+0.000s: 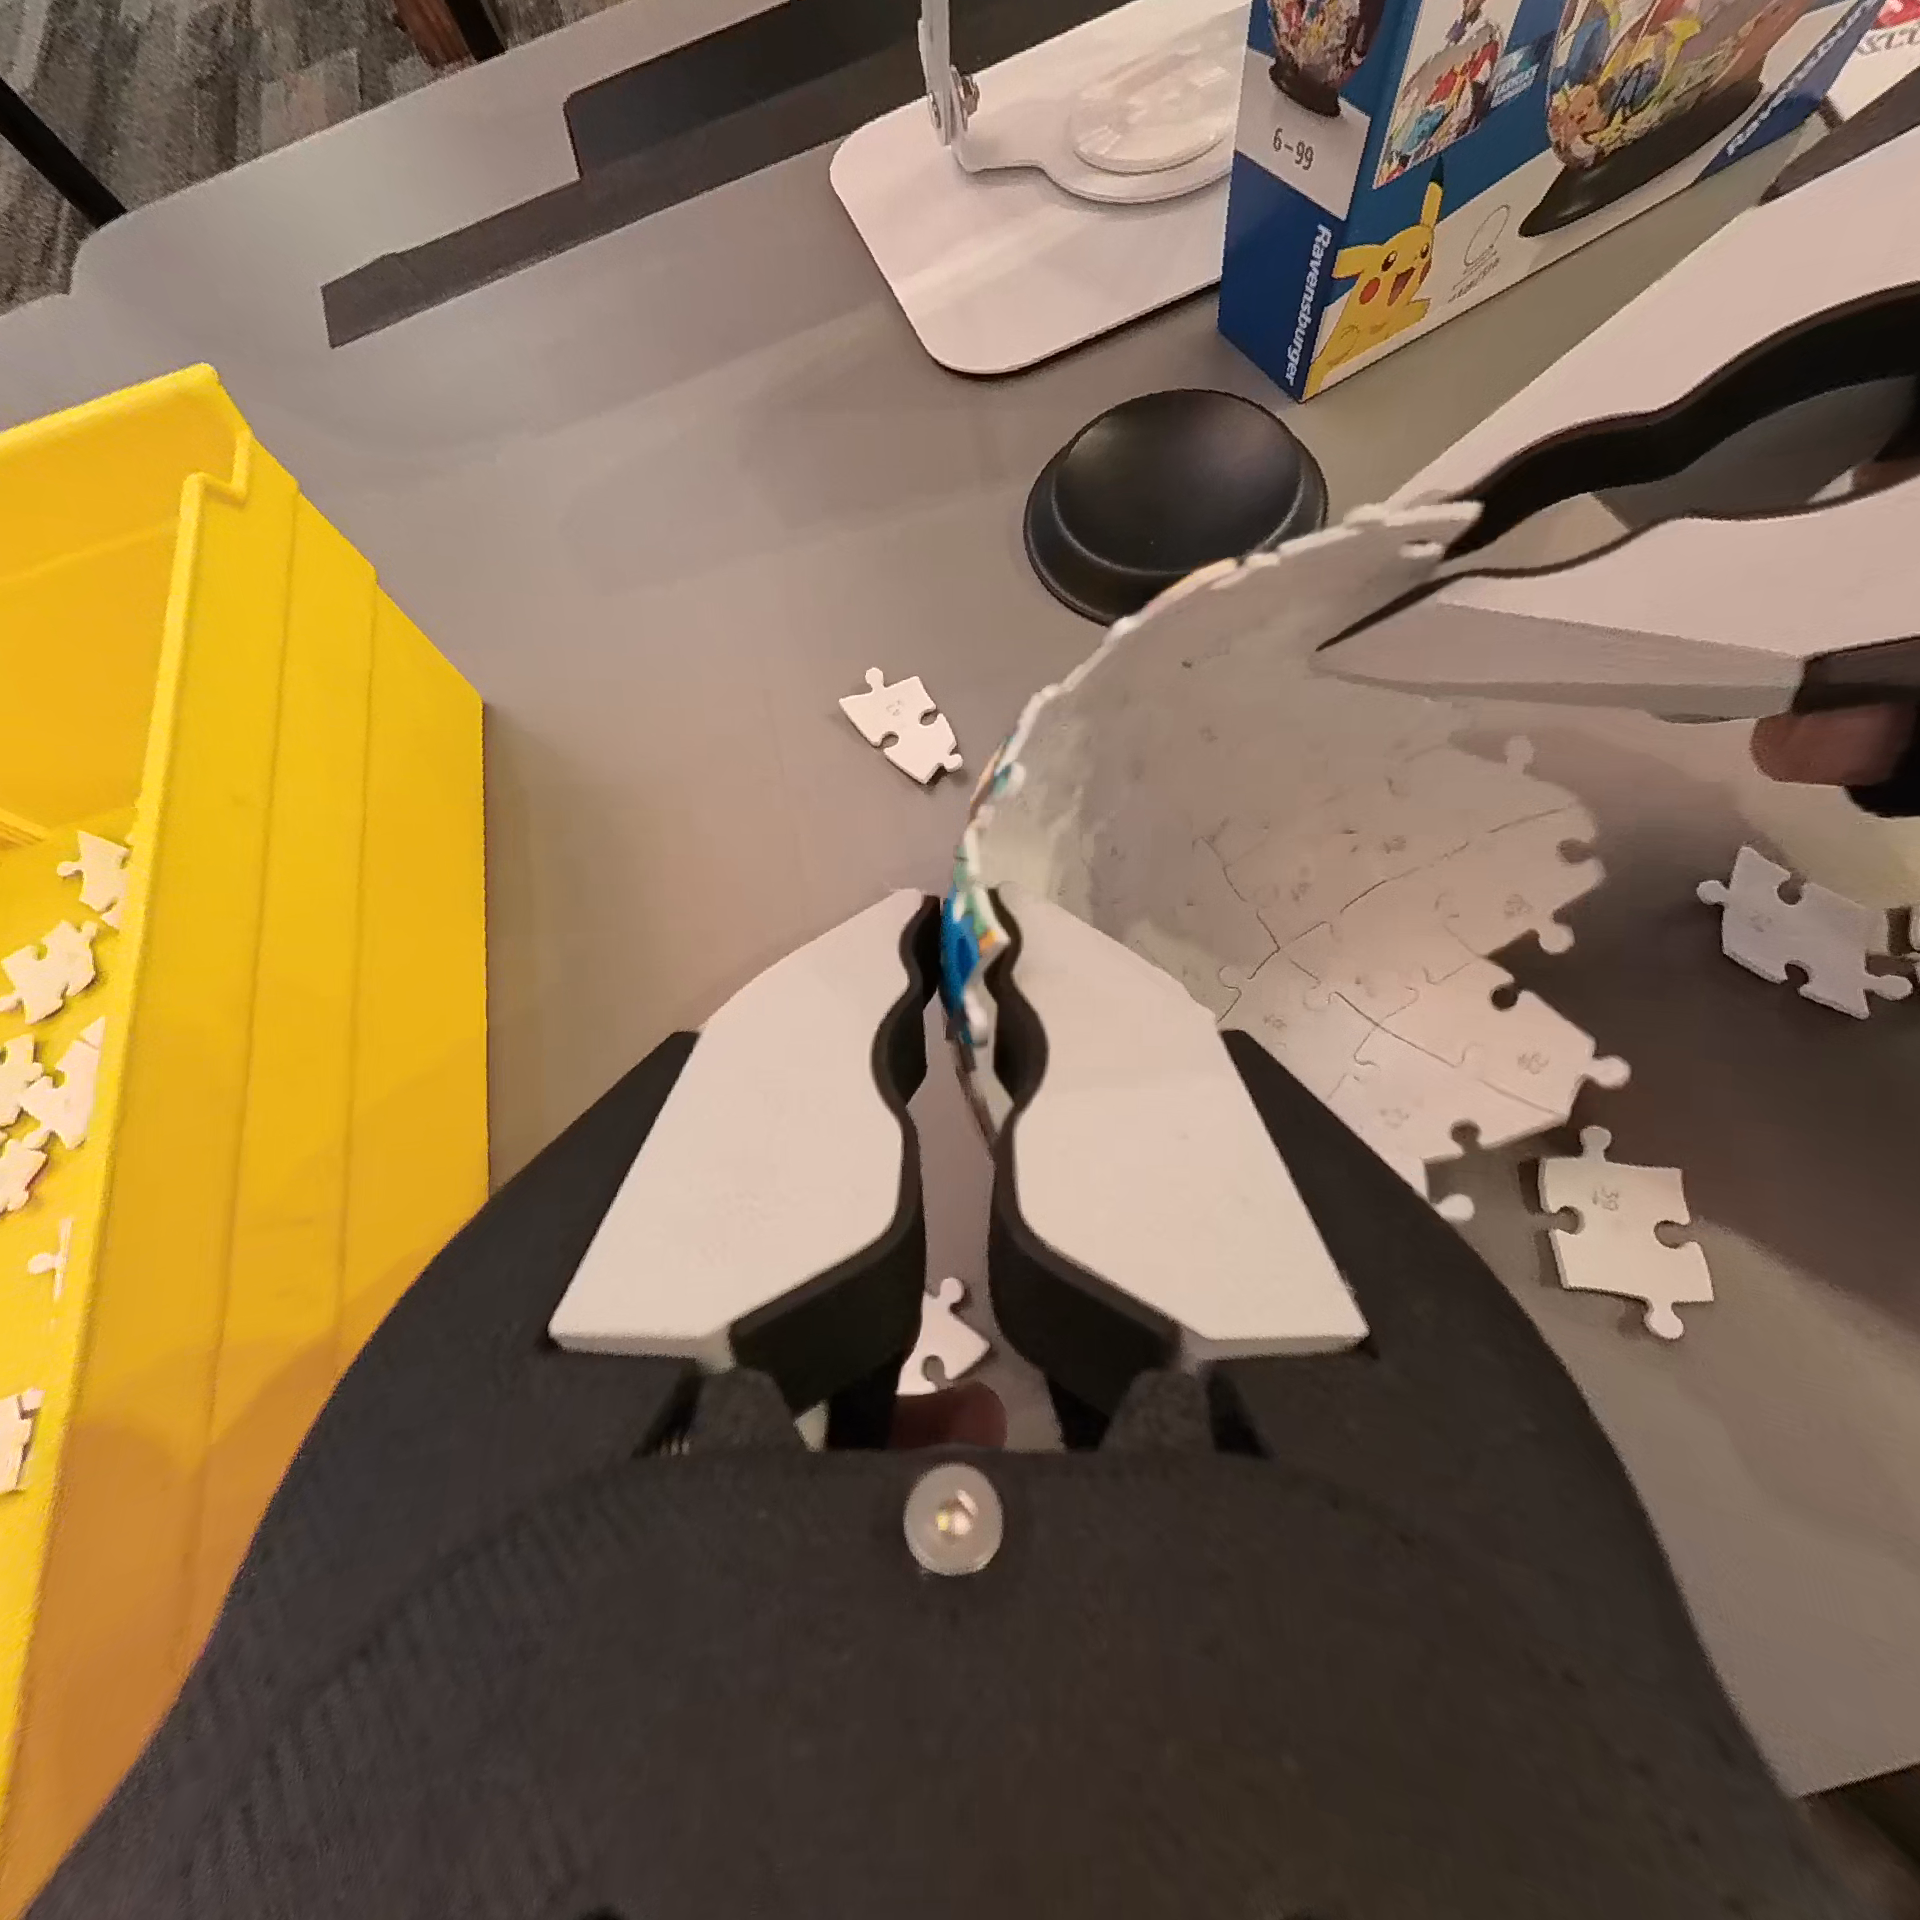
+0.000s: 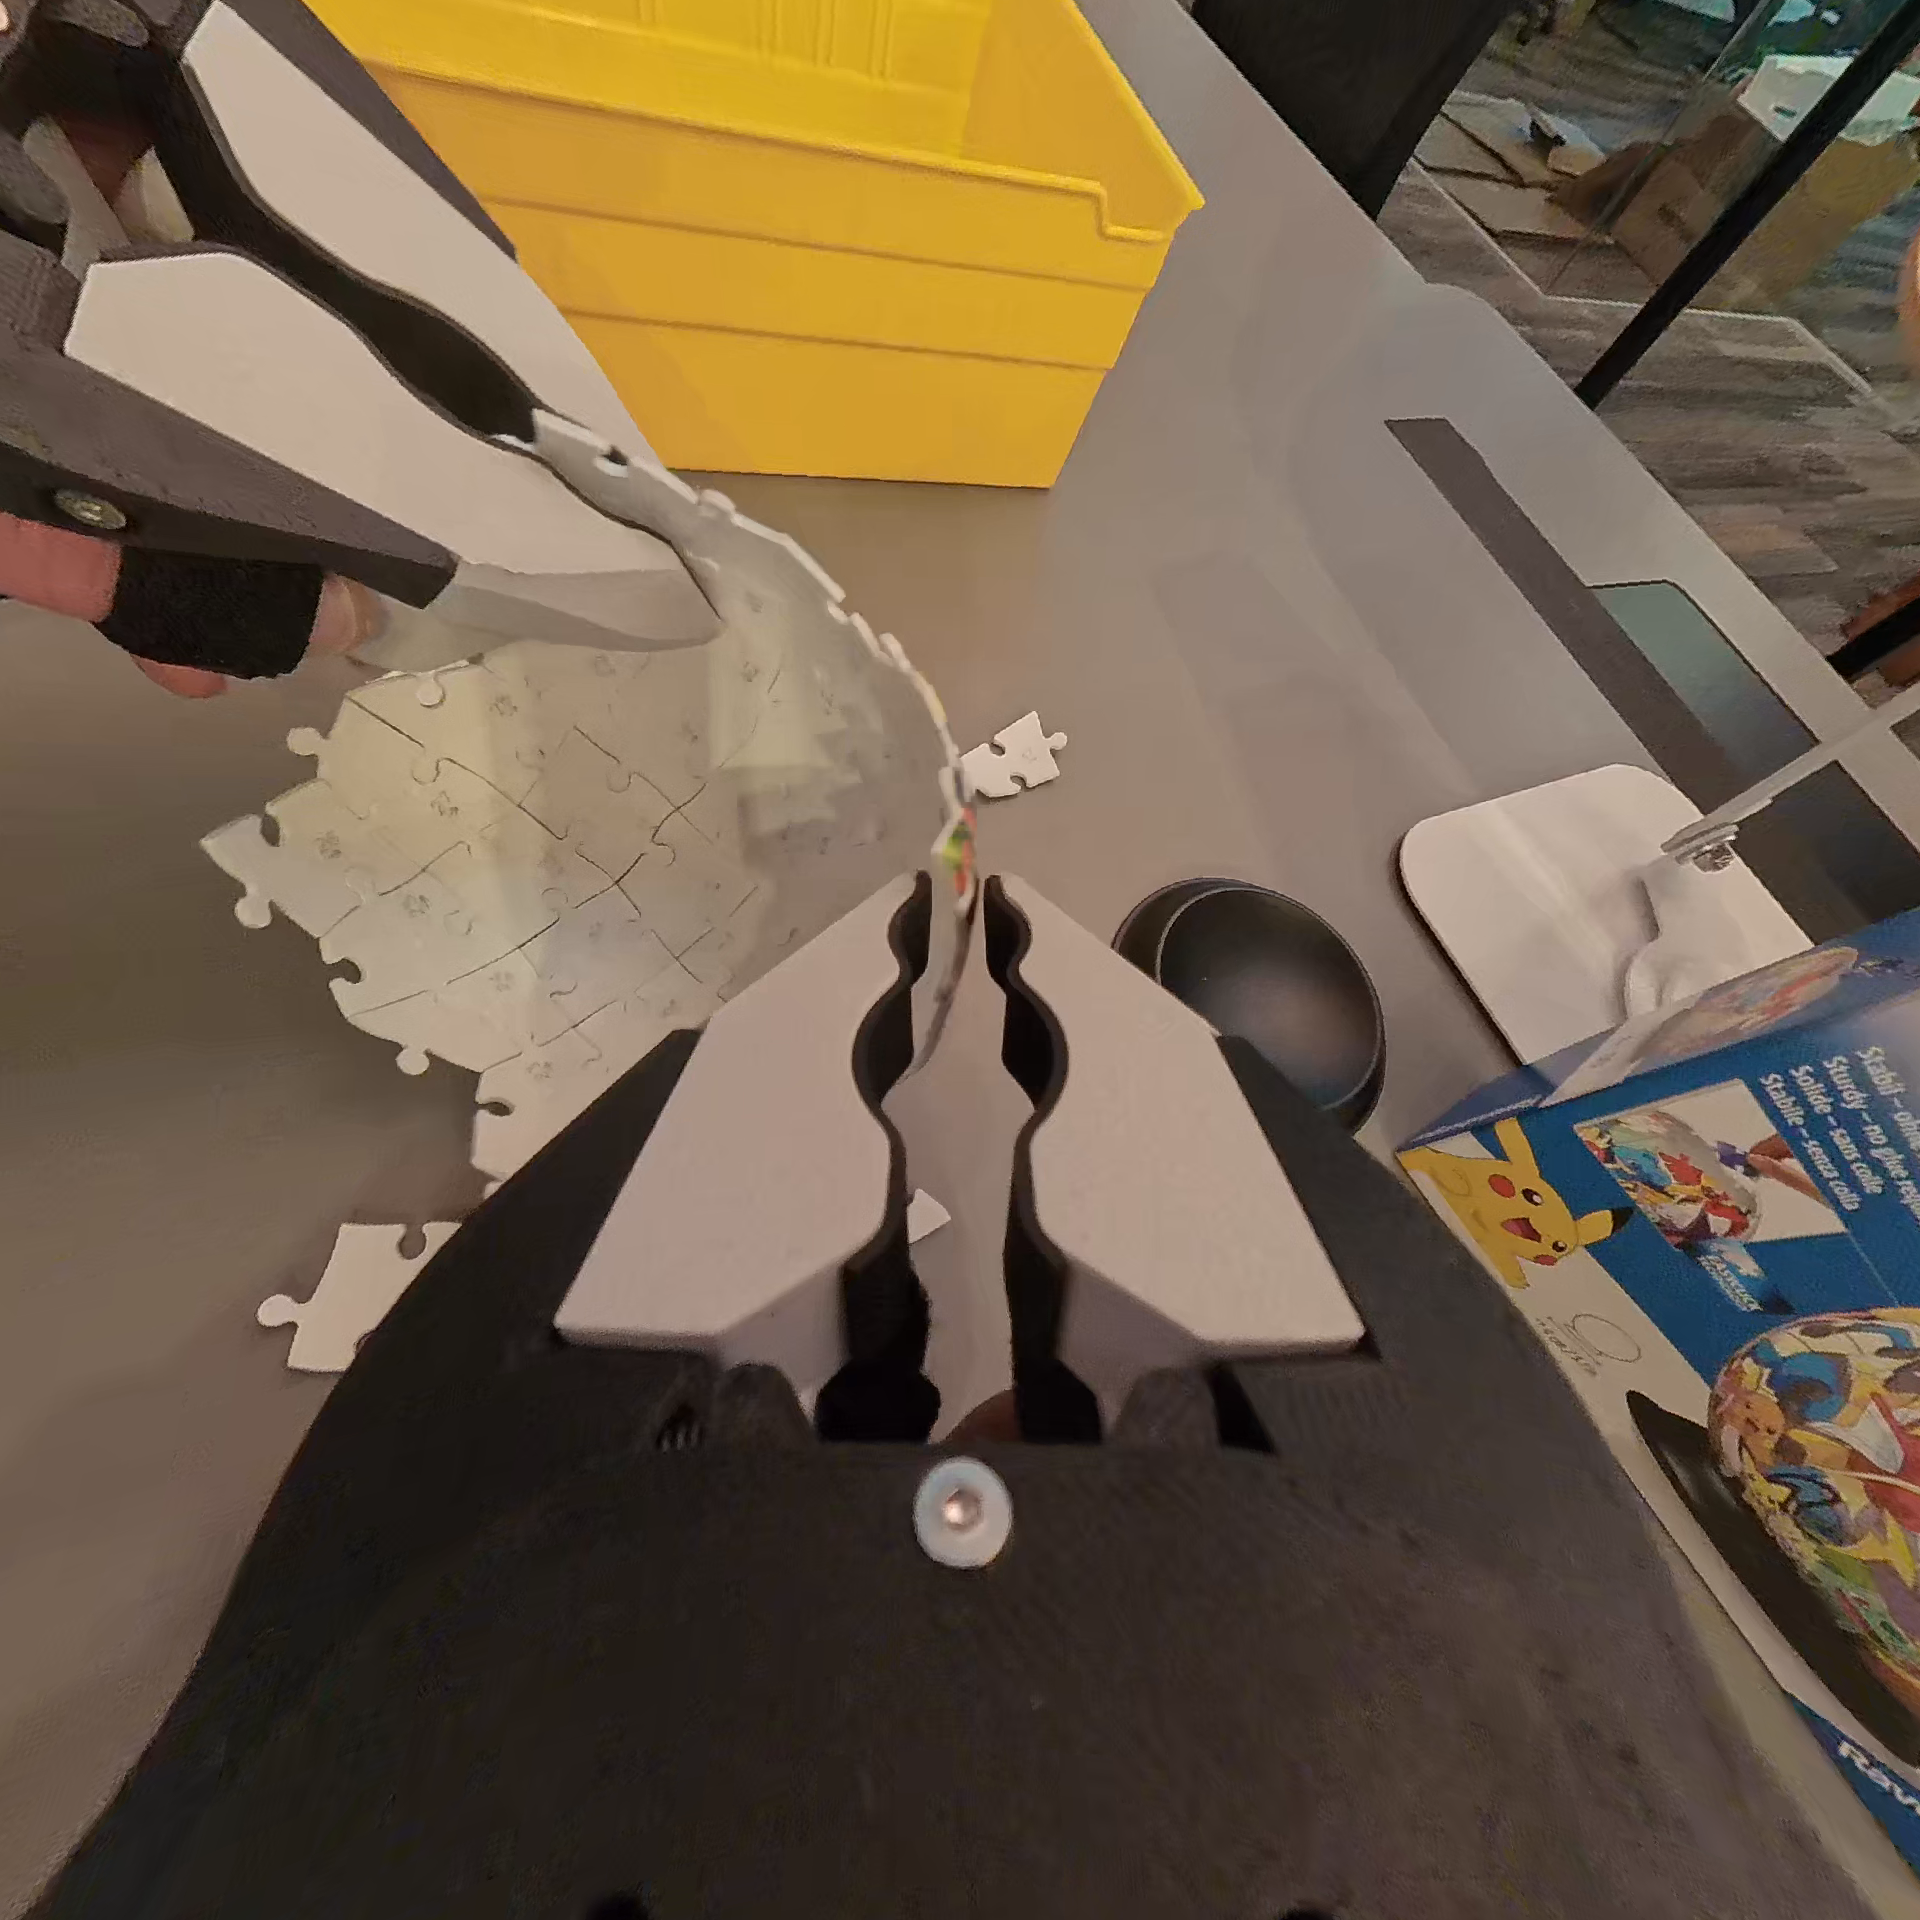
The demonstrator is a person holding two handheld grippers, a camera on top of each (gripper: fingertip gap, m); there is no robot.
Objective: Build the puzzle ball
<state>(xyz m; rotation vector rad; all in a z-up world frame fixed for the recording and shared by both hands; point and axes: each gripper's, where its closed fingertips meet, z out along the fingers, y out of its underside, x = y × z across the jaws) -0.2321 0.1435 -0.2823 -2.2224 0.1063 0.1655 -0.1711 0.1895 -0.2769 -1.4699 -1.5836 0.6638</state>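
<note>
- We see the left hand-held gripper [image 1: 961,925] closed on the rim of the half-built puzzle ball shell [image 1: 1340,914], white inner side facing up.
- The right hand-held gripper [image 2: 951,894] is clamped on another part of the same rim; in the left wrist view it enters from 2 o'clock.
- The shell is held between the two, its lower edge at the grey desk [image 1: 675,582].
- Loose white pieces [image 1: 902,724] lie on the desk beside the shell.
- Black stand [image 1: 1174,504] sits at 12 o'clock of the shell; blue puzzle box [image 1: 1455,208] beyond it.
- Yellow bin [image 1: 208,831] at 9 o'clock holds more pieces.
</note>
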